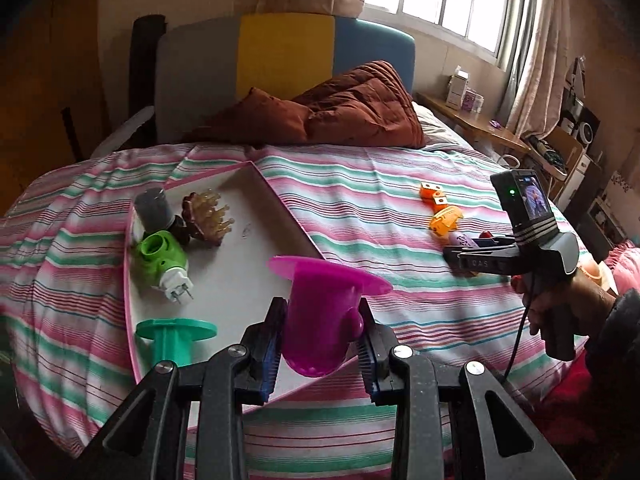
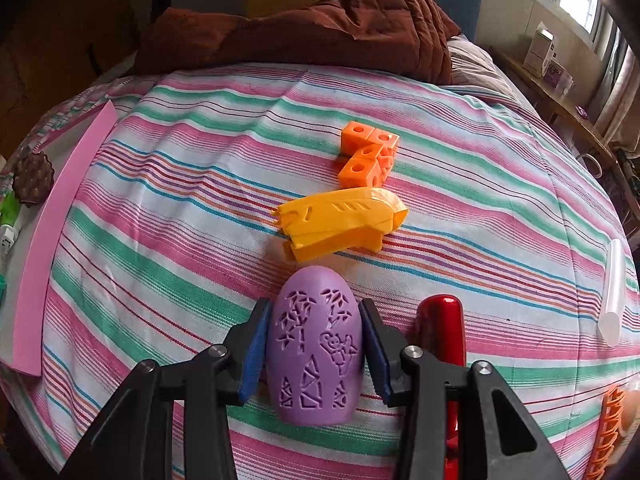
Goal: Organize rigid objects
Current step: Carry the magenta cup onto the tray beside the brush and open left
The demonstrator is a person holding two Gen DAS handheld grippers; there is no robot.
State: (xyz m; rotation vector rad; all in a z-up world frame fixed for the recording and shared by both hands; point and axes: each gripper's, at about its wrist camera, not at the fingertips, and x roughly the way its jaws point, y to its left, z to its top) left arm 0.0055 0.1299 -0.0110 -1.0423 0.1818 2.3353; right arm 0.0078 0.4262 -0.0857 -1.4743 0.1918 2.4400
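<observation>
Magenta flanged cup (image 1: pixel 320 312) sits nearest the lens, clamped between the left gripper (image 1: pixel 322 340) pads, jaws narrow on its body, carried over the near corner of the pink-rimmed tray (image 1: pixel 248 280). Grip is on a tapering wall, so it could squirt out or tip if released high. On the tray: green flanged piece (image 1: pixel 176 336), green plug-in device (image 1: pixel 162 258), grey cylinder (image 1: pixel 154 208), brown bristled brush (image 1: pixel 208 216). Setting the cup down carelessly could knock the green piece just left of it.

Right gripper (image 2: pixel 316 344) has its jaws closed partway on a purple egg-shaped shell (image 2: pixel 314 344) against the striped bedspread (image 2: pixel 160 184); whether it is lifted, can't tell. Rounded sides look likely to slip. Red cylinder (image 2: pixel 442 328) lies just beside the right finger and may get nudged. Farther out: yellow clip-like piece (image 2: pixel 344 222), orange cube blocks (image 2: pixel 370 156), still loose. Soft bedding means things could roll.
</observation>
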